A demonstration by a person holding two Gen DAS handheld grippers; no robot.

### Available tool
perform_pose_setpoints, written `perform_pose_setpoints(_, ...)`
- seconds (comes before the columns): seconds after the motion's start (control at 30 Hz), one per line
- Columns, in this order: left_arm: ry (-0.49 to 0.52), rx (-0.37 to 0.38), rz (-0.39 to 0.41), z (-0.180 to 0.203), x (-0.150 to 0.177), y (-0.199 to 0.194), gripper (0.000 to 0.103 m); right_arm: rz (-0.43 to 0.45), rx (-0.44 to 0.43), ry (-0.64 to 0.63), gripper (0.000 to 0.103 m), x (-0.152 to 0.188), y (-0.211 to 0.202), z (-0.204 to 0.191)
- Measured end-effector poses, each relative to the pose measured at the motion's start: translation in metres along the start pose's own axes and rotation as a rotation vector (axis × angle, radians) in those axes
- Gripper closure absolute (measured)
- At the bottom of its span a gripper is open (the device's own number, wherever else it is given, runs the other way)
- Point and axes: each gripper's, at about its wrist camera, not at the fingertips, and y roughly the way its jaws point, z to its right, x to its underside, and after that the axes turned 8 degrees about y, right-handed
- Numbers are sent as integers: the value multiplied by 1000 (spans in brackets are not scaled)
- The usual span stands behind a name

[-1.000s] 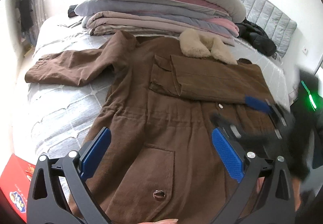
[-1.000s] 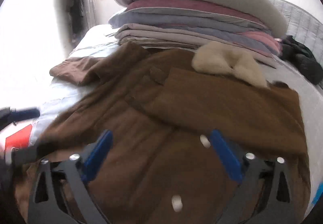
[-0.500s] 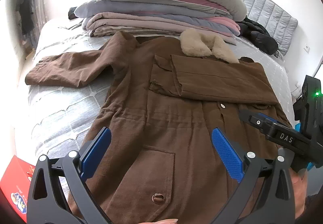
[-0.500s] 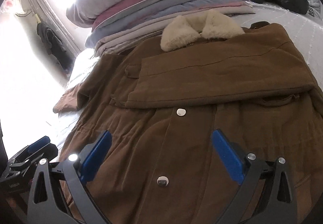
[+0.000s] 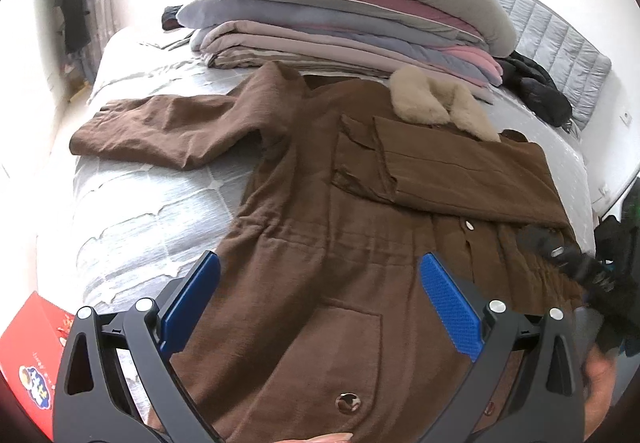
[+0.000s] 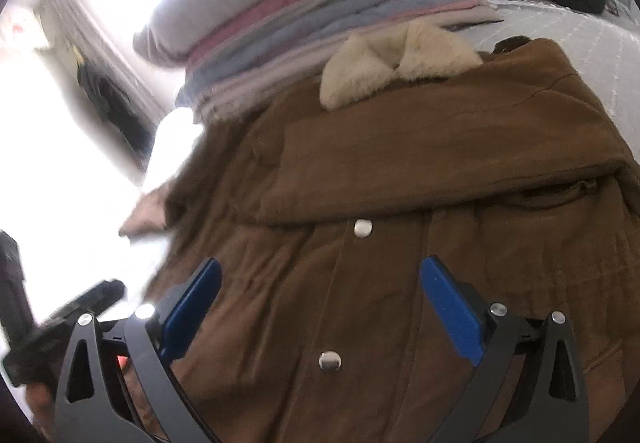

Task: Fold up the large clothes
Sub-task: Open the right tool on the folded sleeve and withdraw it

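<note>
A brown coat (image 5: 320, 227) with a cream fur collar (image 5: 436, 103) lies face up on the bed. Its right sleeve (image 5: 460, 171) is folded across the chest; its left sleeve (image 5: 168, 127) lies stretched out to the left on the sheet. My left gripper (image 5: 320, 295) is open and empty above the coat's lower half, near a pocket. My right gripper (image 6: 320, 303) is open and empty above the snap-button placket (image 6: 362, 229); it shows blurred at the right edge of the left wrist view (image 5: 576, 263). The collar also shows in the right wrist view (image 6: 400, 59).
A stack of folded quilts and a grey pillow (image 5: 360, 15) stands at the head of the bed. A black jacket (image 5: 536, 91) lies at the back right. A red box (image 5: 32, 355) sits at the lower left. Grey quilted sheet (image 5: 152, 211) lies left of the coat.
My right gripper has swung from the coat's chest back toward the lower right and tilted. My left gripper has barely moved. The coat lies as before.
</note>
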Motion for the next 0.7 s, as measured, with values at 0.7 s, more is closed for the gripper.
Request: perform_pose_setpoints(0.7,-74,-30,9,-41,-1,-12,6,293,-36,515,7,-90,-67,153)
